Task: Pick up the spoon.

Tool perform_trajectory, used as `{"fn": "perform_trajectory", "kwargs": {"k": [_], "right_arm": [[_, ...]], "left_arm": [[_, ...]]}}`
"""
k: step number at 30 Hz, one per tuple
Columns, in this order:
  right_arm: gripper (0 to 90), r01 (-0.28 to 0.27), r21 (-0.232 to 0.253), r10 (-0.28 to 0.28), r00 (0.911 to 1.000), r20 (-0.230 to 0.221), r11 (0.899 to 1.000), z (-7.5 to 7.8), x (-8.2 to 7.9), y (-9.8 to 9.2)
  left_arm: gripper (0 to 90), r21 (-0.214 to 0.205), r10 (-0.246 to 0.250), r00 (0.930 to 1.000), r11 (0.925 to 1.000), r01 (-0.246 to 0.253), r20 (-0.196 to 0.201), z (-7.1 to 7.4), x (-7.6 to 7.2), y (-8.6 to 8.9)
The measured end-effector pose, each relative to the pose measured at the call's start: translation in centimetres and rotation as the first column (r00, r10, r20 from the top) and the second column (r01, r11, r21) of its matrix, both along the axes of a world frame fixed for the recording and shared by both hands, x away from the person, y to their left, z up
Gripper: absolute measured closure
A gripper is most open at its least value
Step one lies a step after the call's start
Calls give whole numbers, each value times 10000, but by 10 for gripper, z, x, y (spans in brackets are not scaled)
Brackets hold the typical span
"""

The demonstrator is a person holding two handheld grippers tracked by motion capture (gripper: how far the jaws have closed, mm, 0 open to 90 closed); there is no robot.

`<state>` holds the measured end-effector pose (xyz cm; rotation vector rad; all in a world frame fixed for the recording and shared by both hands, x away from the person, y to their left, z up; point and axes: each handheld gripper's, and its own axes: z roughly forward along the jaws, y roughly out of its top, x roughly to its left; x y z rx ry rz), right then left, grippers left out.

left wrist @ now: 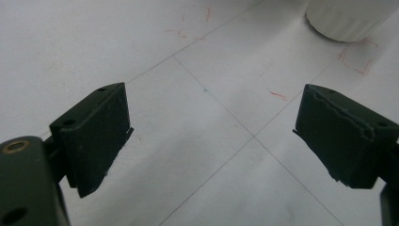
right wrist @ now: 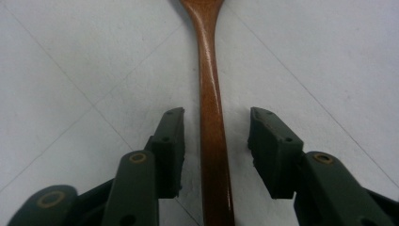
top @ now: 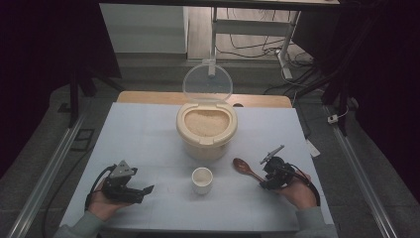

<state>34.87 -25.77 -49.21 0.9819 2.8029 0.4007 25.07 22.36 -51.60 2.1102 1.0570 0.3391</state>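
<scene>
Right black two-jaw gripper [right wrist: 216,141], seen in its own view: the jaws stand apart on either side of the handle of a brown wooden spoon [right wrist: 212,132], a gap showing between each pad and the wood, so nothing is clamped; the spoon's bowl is cut off at the top edge and its handle end runs out at the bottom edge. In the high view the same gripper [top: 266,174] lies low near the table's right front, held by the person's right hand [top: 297,191], with the single spoon [top: 246,169] lying flat on the white table [top: 143,144], bowl pointing away to the left. Left black two-jaw gripper [left wrist: 214,136]: jaws spread wide over bare table marked with thin lines and faint red marks, holding nothing; a white ribbed base, cropped at the top right, is the one small white cup [left wrist: 348,19]. In the high view this gripper [top: 143,191] rests at the left front in the left hand [top: 101,203], jaws pointing right toward the cup [top: 202,180], which stands between the two grippers. Behind the cup stands one cream round plastic container [top: 206,130] holding pale grains, its clear hinged lid [top: 207,83] raised upright. Both forearms are cut off by the bottom edge; the surroundings are dark and hard to make out.
</scene>
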Motion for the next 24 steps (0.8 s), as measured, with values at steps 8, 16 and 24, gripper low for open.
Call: {"fn": "perform_trajectory", "kwargs": {"k": [8, 16, 24], "right_arm": [[707, -283, -354, 278, 9995, -150, 9990, 0, 2, 8], [786, -450, -585, 434, 9986, -290, 9973, 1, 4, 13], [788, -497, -459, 490, 9987, -168, 9977, 1, 3, 11]], "left_arm": [[107, 108, -46, 10000, 9999, 46, -7, -1, 1, 0], [107, 160, -27, 10000, 9999, 28, -8, -1, 0, -1], [107, 161, -47, 10000, 9999, 47, -41, -2, 1, -1]]}}
